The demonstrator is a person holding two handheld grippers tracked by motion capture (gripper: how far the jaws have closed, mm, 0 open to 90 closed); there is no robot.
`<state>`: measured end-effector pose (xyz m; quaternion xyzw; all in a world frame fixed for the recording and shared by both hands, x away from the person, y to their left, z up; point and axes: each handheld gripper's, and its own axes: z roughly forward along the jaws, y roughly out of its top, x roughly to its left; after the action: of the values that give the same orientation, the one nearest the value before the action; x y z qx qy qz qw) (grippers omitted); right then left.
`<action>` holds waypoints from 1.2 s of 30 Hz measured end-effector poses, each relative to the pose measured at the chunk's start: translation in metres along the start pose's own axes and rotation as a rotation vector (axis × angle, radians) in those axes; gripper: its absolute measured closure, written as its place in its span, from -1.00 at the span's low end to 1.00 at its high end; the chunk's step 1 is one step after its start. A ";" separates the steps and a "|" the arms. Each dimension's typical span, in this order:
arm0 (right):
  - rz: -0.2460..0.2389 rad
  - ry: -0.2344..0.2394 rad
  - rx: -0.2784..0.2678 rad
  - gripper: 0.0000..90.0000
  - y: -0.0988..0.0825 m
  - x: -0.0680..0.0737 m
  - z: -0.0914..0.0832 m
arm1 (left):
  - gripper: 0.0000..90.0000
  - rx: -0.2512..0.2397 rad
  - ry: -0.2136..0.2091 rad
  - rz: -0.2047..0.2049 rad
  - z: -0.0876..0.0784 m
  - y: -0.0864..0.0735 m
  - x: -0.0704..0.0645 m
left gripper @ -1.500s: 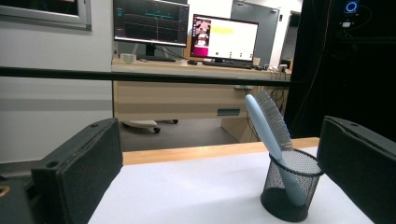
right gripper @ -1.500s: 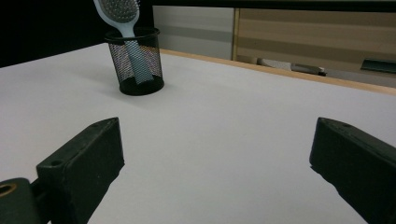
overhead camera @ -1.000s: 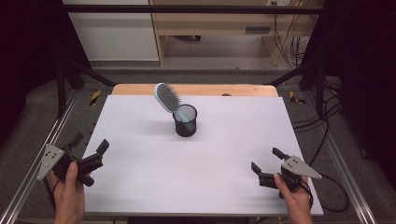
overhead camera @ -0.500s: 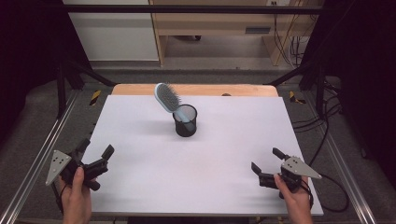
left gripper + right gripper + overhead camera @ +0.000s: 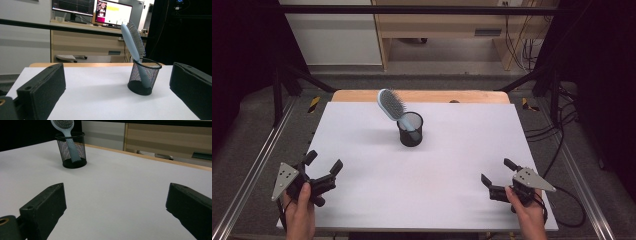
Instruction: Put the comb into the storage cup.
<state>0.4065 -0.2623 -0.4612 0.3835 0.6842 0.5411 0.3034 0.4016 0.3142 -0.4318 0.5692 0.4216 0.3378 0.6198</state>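
Observation:
A black mesh cup (image 5: 410,129) stands near the middle back of the white table top (image 5: 452,165). A light blue hairbrush (image 5: 392,105) stands handle-down in it, its head leaning to the left. The left gripper view has the cup (image 5: 143,76) and brush (image 5: 133,41) ahead. In the right gripper view the cup (image 5: 72,150) and brush (image 5: 65,127) sit at upper left. My left gripper (image 5: 322,163) is open at the front left, holding nothing. My right gripper (image 5: 497,170) is open at the front right, also holding nothing.
Aluminium rails (image 5: 247,175) run along both sides of the table. A wooden strip (image 5: 422,96) edges the table's far side. Cables (image 5: 562,150) lie on the floor at right. A desk with monitors (image 5: 112,12) stands beyond the table.
My left gripper has moved right and slightly forward onto the table's front left corner. The right gripper, cup and brush have stayed put.

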 end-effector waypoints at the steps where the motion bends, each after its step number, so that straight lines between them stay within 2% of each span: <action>1: -0.003 0.000 -0.001 -0.93 0.000 0.000 0.000 | -0.99 0.002 -0.002 0.001 0.000 -0.001 0.000; 17: -0.017 0.003 -0.002 -0.94 0.000 0.000 0.002 | -0.99 0.030 -0.026 0.009 0.003 -0.011 -0.007; 22: -0.024 0.002 0.003 -0.94 0.000 -0.001 0.003 | -0.99 0.032 -0.034 0.027 0.002 -0.013 -0.010; 29: -0.049 -0.005 -0.033 -0.94 0.001 -0.002 0.005 | -0.99 0.043 -0.038 0.030 0.001 -0.015 -0.014; 32: -0.049 -0.002 -0.053 -0.95 0.001 -0.002 0.007 | -0.99 0.048 -0.034 0.044 -0.001 -0.013 -0.015; 36: -0.056 0.008 -0.052 -0.94 0.001 -0.002 0.015 | -0.99 0.062 -0.015 0.080 -0.004 -0.011 -0.017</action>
<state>0.4198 -0.2566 -0.4639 0.3541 0.6814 0.5517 0.3254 0.3904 0.2994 -0.4408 0.6069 0.4041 0.3448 0.5912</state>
